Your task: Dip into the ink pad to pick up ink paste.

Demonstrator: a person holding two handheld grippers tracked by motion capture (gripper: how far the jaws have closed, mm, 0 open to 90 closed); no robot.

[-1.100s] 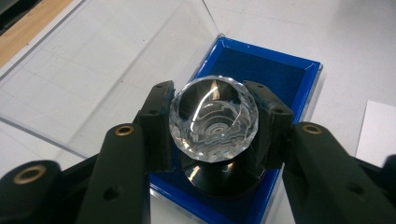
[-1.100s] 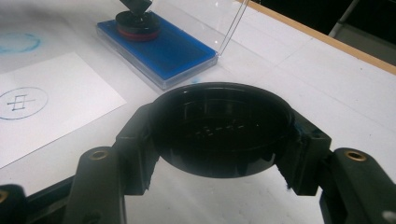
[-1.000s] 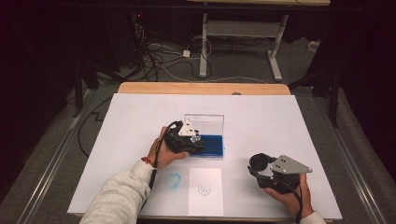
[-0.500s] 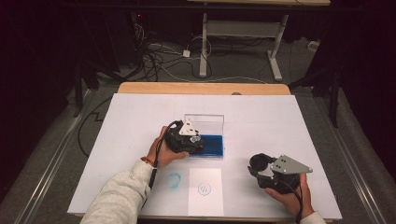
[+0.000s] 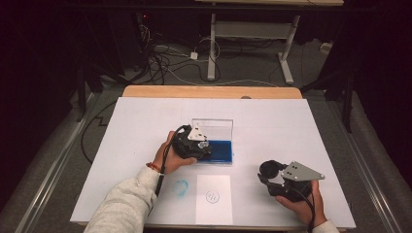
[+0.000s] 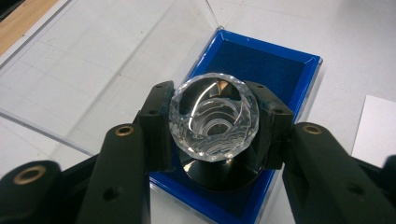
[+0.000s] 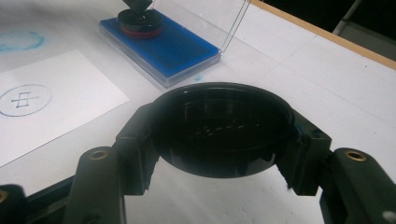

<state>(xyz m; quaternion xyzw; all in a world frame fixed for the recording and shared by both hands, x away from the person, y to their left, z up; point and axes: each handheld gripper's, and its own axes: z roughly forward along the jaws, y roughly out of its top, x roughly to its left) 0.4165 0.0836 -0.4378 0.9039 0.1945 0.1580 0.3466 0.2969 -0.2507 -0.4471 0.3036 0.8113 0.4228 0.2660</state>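
- The stamp [image 6: 213,119], with its clear faceted knob, sits clamped between the jaws of the left gripper [image 5: 196,143], one jaw on each side of the knob. That is a sensible hold, since the knob is the only part standing clear above the dark round base.
- The base rests on the blue ink pad [image 6: 261,70], at the near end of the pad as the left gripper view shows it. Pressing it there is probably meant to load the face with ink, though the face itself is hidden.
- The pad lies in a shallow case whose clear lid [image 5: 214,127] stands open on the far side, which leaves the pad free for the stamp to come down from above.
- The right gripper [image 5: 273,175] is closed around a black round cap [image 7: 219,133], open side up, held low over the table well apart from the pad. It likely belongs to the stamp and is kept aside so that it does not hinder the inking.
- A white sheet [image 5: 214,199] with a circular blue mark [image 5: 212,196] lies near the table's front edge, between the two hands. This seems to be where impressions go.
- A blue smudged ring [image 5: 180,187] marks the white table cover [image 5: 291,121] just left of the sheet.
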